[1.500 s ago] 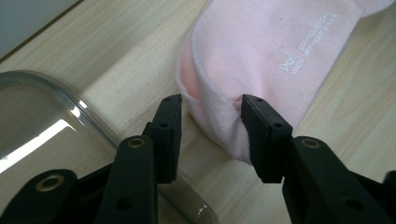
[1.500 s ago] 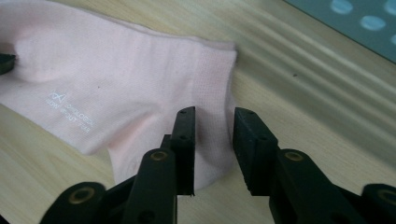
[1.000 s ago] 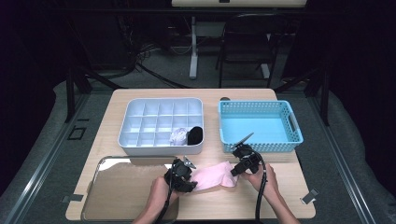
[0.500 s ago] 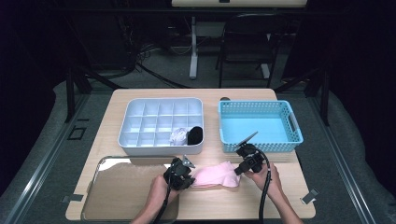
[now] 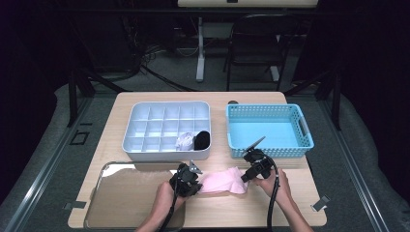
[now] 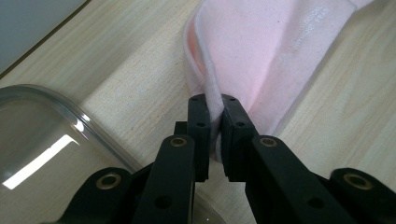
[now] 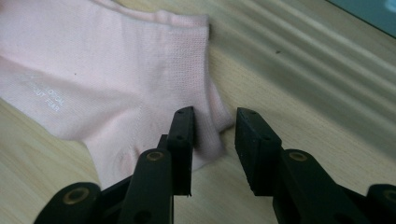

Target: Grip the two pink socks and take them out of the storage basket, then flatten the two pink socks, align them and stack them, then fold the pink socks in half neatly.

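High view: A pink sock [image 5: 223, 181] lies flat on the wooden table [image 5: 300, 203], near the front edge, about midway between the left and right edges. The left gripper [image 5: 189, 180] sits at the sock's left end and the right gripper [image 5: 249, 173] at its right end, each held by a hand entering from the front edge. Behind the sock, a white divided organizer [image 5: 167, 128] stands left of centre; its front-right compartments hold a white bundle [image 5: 184, 141] and a black bundle [image 5: 202, 139]. A blue basket [image 5: 269, 129] stands toward the right rear of the table. A clear tray [image 5: 130, 193] occupies the front-left corner, just beside the left gripper.

Left gripper view: The left gripper [image 6: 212, 121] has its jaws nearly together, pinching a raised fold of the pink sock [image 6: 261, 56] between the pads. The fabric stands up in a thin ridge between the jaws. The rest of the sock spreads away across the table [image 6: 116, 70]. The rounded rim of the clear tray [image 6: 70, 121] is at the lower left.

Right gripper view: The right gripper [image 7: 215, 140] has its jaws parted and they have just been opening. One jaw rests over the corner of the pink sock [image 7: 102, 79]; the other stands over bare table [image 7: 299, 84]. The sock's corner reaches into the gap, but the pads do not press on it. Small pale lettering is printed on the sock's surface.
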